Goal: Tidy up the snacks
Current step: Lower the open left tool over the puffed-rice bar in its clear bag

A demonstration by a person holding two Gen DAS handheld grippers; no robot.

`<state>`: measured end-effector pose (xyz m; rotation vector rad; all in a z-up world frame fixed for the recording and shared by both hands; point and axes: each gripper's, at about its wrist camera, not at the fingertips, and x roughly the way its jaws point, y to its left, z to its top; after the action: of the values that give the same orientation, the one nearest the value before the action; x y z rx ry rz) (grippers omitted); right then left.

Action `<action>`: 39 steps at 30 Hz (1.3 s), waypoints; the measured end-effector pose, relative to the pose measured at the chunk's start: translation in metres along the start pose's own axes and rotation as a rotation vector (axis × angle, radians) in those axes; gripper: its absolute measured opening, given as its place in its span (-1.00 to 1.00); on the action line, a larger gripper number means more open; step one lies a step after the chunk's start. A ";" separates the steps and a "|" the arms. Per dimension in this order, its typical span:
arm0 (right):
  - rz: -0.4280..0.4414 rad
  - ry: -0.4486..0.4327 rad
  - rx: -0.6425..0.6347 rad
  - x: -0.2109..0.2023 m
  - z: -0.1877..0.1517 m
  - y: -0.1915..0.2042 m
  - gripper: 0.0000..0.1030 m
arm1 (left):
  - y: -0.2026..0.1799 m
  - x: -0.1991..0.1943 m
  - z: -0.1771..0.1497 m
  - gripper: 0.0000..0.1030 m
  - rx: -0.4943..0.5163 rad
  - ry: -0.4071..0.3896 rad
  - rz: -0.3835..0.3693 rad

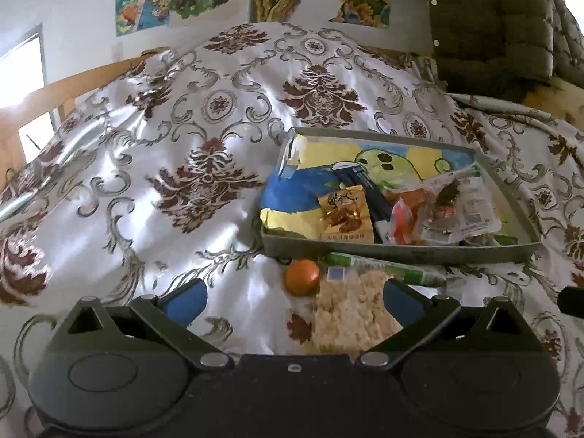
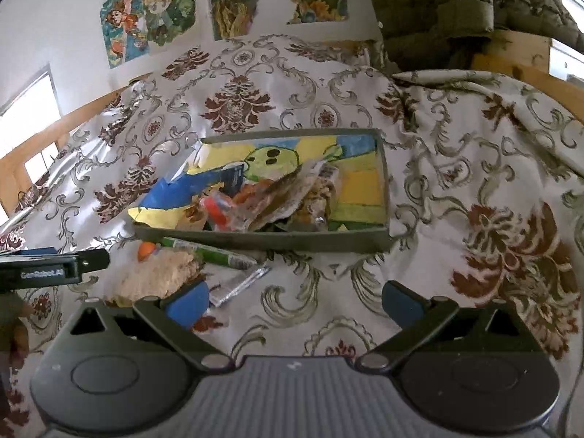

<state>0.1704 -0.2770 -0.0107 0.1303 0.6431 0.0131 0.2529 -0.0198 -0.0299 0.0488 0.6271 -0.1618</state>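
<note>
A shallow grey tray with low straight walls sits on a bed covered by a glossy, satin-like bedspread, white with brown and grey scrollwork and creased into soft folds. The tray's floor is lined with a painted picture in blue, yellow and green, and crinkly snack packets are heaped across it, among them a flat tan packet with printed characters. Just outside the tray's near wall lie a small round orange, a long green tube-shaped packet, and a clear bag of pale, crumbly puffed snack.

The left gripper hovers over the orange and the crumbly bag, its blue-padded fingers wide apart and empty. The right gripper hangs above bare bedspread before the tray, fingers likewise spread.

Behind the bed, cartoon posters hang on a white wall, a quilted olive jacket drapes at the right, and a wooden bed frame edges the left.
</note>
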 end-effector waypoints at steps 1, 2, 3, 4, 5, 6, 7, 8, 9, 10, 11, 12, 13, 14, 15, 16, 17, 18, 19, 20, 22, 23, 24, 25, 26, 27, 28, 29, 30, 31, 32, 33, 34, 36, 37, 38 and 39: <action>0.001 -0.006 -0.007 0.003 0.000 0.001 1.00 | -0.001 0.004 0.000 0.99 0.010 -0.001 -0.005; 0.002 -0.011 -0.016 0.006 0.001 0.002 1.00 | -0.001 0.008 0.000 0.99 0.019 -0.002 -0.012; 0.002 -0.013 -0.023 0.011 0.001 0.003 1.00 | -0.001 0.012 -0.001 0.99 0.029 -0.003 -0.020; -0.001 -0.012 -0.026 0.016 0.001 0.004 1.00 | -0.002 0.015 -0.002 0.99 0.036 -0.003 -0.030; -0.004 -0.009 -0.029 0.021 0.001 0.005 1.00 | -0.002 0.018 -0.002 0.99 0.041 -0.003 -0.040; -0.012 -0.002 -0.030 0.028 0.001 0.005 1.00 | -0.002 0.022 -0.003 0.99 0.047 -0.004 -0.052; -0.021 0.005 -0.029 0.034 0.000 0.006 1.00 | -0.002 0.026 -0.004 0.99 0.051 -0.003 -0.062; -0.033 0.015 -0.028 0.041 0.000 0.006 1.00 | -0.001 0.030 -0.005 0.99 0.054 -0.001 -0.073; -0.046 0.028 -0.023 0.049 0.001 0.006 1.00 | -0.001 0.035 -0.006 0.99 0.053 0.004 -0.083; -0.042 0.041 -0.016 0.055 0.000 0.006 1.00 | -0.001 0.039 -0.007 0.99 0.050 0.010 -0.092; -0.033 0.055 -0.003 0.061 0.000 0.005 1.00 | 0.000 0.044 -0.007 0.99 0.040 0.021 -0.104; -0.026 0.065 0.011 0.065 0.000 0.005 1.00 | 0.001 0.048 -0.008 0.99 0.029 0.033 -0.114; -0.021 0.072 0.023 0.069 0.000 0.004 1.00 | 0.002 0.052 -0.008 0.99 0.010 0.046 -0.129; -0.016 0.075 0.025 0.073 0.000 0.004 1.00 | 0.004 0.056 -0.009 0.99 -0.014 0.058 -0.149; -0.012 0.076 0.020 0.076 0.000 0.005 1.00 | 0.005 0.060 -0.010 0.99 -0.035 0.068 -0.163; -0.010 0.078 0.011 0.078 0.000 0.006 1.00 | 0.006 0.062 -0.011 0.99 -0.049 0.074 -0.170; -0.007 0.083 -0.002 0.081 0.000 0.008 1.00 | 0.006 0.066 -0.012 0.99 -0.061 0.077 -0.176; -0.003 0.089 -0.010 0.084 0.001 0.010 1.00 | 0.005 0.068 -0.013 0.99 -0.067 0.079 -0.181; 0.001 0.093 -0.015 0.086 0.001 0.011 1.00 | 0.005 0.071 -0.013 0.99 -0.065 0.083 -0.185; 0.006 0.094 -0.018 0.088 0.002 0.012 1.00 | 0.004 0.073 -0.012 0.99 -0.059 0.087 -0.188; 0.018 0.099 -0.028 0.091 0.001 0.014 0.99 | 0.001 0.075 -0.012 0.99 -0.040 0.089 -0.189; 0.027 0.102 -0.034 0.091 0.002 0.016 0.99 | 0.000 0.076 -0.012 0.99 -0.025 0.090 -0.188; 0.036 0.104 -0.040 0.092 0.001 0.018 0.92 | -0.001 0.077 -0.012 0.99 -0.013 0.092 -0.189; 0.046 0.105 -0.042 0.093 0.001 0.020 0.87 | -0.001 0.077 -0.013 0.99 -0.006 0.090 -0.193; 0.060 0.113 -0.039 0.095 0.000 0.022 0.80 | -0.001 0.077 -0.013 0.99 -0.003 0.087 -0.197; 0.075 0.123 -0.035 0.096 -0.001 0.023 0.79 | 0.000 0.077 -0.014 0.99 -0.003 0.086 -0.200; 0.088 0.133 -0.033 0.099 -0.001 0.024 0.76 | 0.001 0.077 -0.014 0.99 -0.006 0.087 -0.203; 0.093 0.142 -0.033 0.101 -0.002 0.026 0.69 | 0.003 0.077 -0.014 0.99 -0.015 0.090 -0.207; 0.092 0.156 -0.037 0.105 -0.002 0.028 0.58 | 0.004 0.078 -0.015 0.99 -0.027 0.094 -0.214; 0.087 0.165 -0.040 0.107 -0.003 0.030 0.56 | 0.007 0.080 -0.016 0.99 -0.044 0.100 -0.223; 0.082 0.169 -0.045 0.110 -0.002 0.032 0.50 | 0.009 0.082 -0.017 0.99 -0.066 0.110 -0.235; 0.085 0.165 -0.047 0.111 -0.002 0.034 0.46 | 0.011 0.083 -0.017 0.99 -0.081 0.115 -0.243; 0.093 0.162 -0.045 0.113 -0.001 0.035 0.33 | 0.013 0.084 -0.018 0.99 -0.096 0.121 -0.252; 0.104 0.164 -0.049 0.117 0.000 0.037 0.11 | 0.015 0.086 -0.016 0.99 -0.111 0.136 -0.255; 0.107 0.165 -0.058 0.118 0.000 0.039 0.08 | 0.014 0.086 -0.016 0.99 -0.109 0.140 -0.253; 0.111 0.167 -0.063 0.119 0.000 0.040 0.00 | 0.013 0.086 -0.015 0.99 -0.106 0.146 -0.251; 0.115 0.170 -0.063 0.120 0.000 0.041 -0.08 | 0.013 0.086 -0.015 0.99 -0.105 0.149 -0.253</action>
<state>0.2671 -0.2298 -0.0774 0.1063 0.8031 0.1566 0.3146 -0.0177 -0.0925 -0.1218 0.7886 -0.3720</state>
